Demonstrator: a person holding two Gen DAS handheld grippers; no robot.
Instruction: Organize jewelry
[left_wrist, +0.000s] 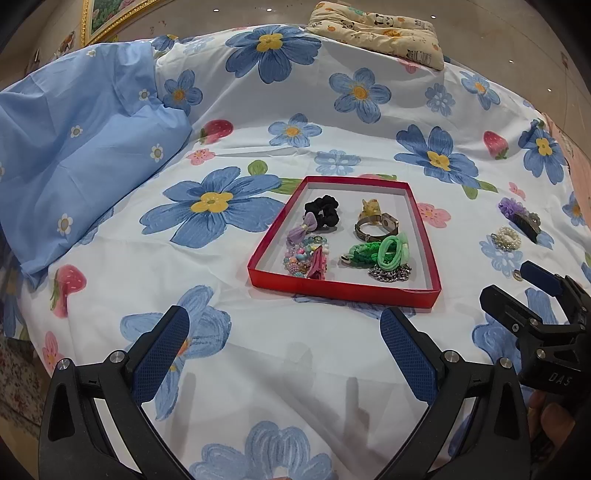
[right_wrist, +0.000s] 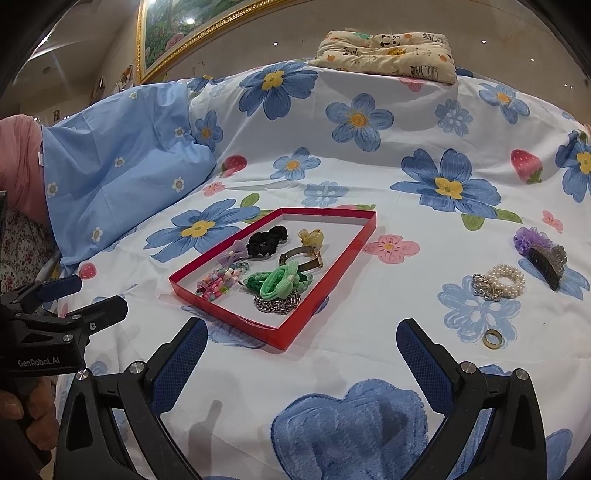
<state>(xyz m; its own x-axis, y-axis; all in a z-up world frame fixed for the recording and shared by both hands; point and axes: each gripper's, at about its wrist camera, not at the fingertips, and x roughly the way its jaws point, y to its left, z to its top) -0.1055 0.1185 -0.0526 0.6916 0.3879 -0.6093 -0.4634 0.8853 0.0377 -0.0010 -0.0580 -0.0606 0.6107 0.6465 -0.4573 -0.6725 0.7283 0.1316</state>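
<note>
A shallow red tray (left_wrist: 271, 236) (right_wrist: 325, 299) lies on the floral bed sheet. It holds a black scrunchie (left_wrist: 322, 210), a purple bow (left_wrist: 307, 230), beaded bracelets (left_wrist: 303, 258), a metal bangle (left_wrist: 375, 227), green hair ties (left_wrist: 384, 253) and a chain (right_wrist: 277, 304). Right of the tray on the sheet lie a pearl bracelet (right_wrist: 504, 282), a purple flower clip with a dark claw clip (right_wrist: 543, 254) and a gold ring (right_wrist: 494, 338). My left gripper (left_wrist: 284, 332) is open and empty in front of the tray. My right gripper (right_wrist: 301, 343) is open and empty, the ring just right of it.
A blue pillow (left_wrist: 85, 147) lies at the left. A cartoon-print cushion (left_wrist: 380, 31) sits at the far edge of the bed. A gold-framed picture (right_wrist: 177, 33) hangs behind. The right gripper's fingers (left_wrist: 517, 314) show at the right in the left wrist view.
</note>
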